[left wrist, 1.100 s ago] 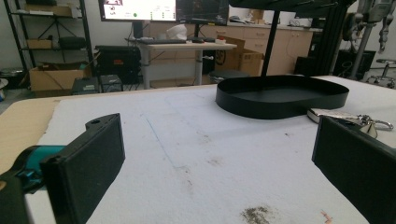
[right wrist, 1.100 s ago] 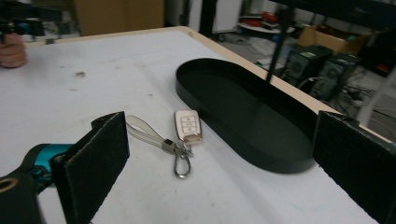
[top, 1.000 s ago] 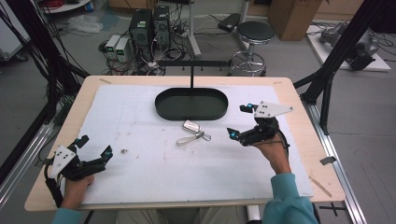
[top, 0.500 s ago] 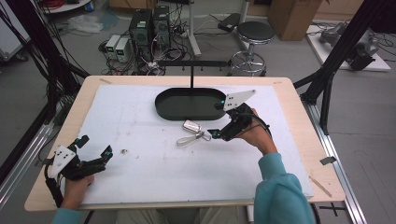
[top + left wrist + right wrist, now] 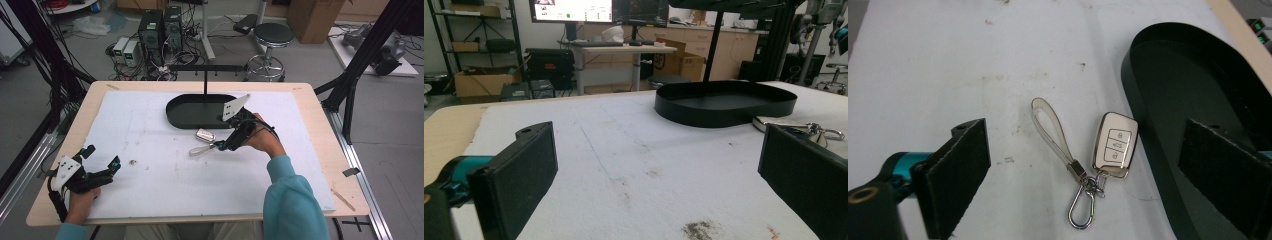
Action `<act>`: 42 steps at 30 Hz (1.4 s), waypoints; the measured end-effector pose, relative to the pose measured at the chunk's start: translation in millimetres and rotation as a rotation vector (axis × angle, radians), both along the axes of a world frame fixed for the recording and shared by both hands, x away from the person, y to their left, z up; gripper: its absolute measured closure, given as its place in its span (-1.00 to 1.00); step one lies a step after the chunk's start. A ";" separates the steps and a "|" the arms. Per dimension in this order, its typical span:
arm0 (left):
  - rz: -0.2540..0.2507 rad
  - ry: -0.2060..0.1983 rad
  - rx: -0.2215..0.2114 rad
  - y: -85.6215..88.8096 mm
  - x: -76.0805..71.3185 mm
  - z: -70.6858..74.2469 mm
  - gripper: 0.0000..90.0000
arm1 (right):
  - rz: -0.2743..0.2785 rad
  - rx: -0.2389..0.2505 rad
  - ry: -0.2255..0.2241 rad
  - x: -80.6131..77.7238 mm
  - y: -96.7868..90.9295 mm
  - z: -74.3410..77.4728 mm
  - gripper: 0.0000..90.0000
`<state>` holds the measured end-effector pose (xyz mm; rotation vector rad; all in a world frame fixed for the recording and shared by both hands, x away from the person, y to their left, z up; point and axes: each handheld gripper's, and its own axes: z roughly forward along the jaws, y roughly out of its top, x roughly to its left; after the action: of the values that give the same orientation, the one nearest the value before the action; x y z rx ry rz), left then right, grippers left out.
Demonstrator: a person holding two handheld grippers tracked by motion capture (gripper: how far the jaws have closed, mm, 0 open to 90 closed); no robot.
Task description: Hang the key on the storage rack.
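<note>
On the table I count one white mat, and on it one black oval tray with one upright post rising from its far edge. Just beside the tray, on the near side, lies one car key with three buttons, joined to one strap loop and one metal clip. Two grippers are out, the right gripper close to the tray and the left gripper well apart from it, and behind the tray on the floor stands one round stool.
</note>
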<state>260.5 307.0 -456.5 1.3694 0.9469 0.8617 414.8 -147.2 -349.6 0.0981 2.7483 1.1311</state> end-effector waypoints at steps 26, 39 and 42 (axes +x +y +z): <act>-0.001 0.007 -0.011 0.7 0.9 0.1 -0.94 | 0.096 -0.152 0.064 16.4 32.6 -35.1 -0.40; 0.000 0.010 -0.010 1.0 1.0 0.2 -0.94 | 0.114 -0.255 0.059 23.1 39.1 -48.4 -0.06; 0.000 0.010 -0.010 1.0 1.0 0.2 -0.94 | 0.117 -0.270 0.051 23.5 40.7 -50.4 -0.02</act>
<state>261.5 308.0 -456.3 1.3664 0.9574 0.8501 438.3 -106.4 -400.0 -0.0702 2.9554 0.7798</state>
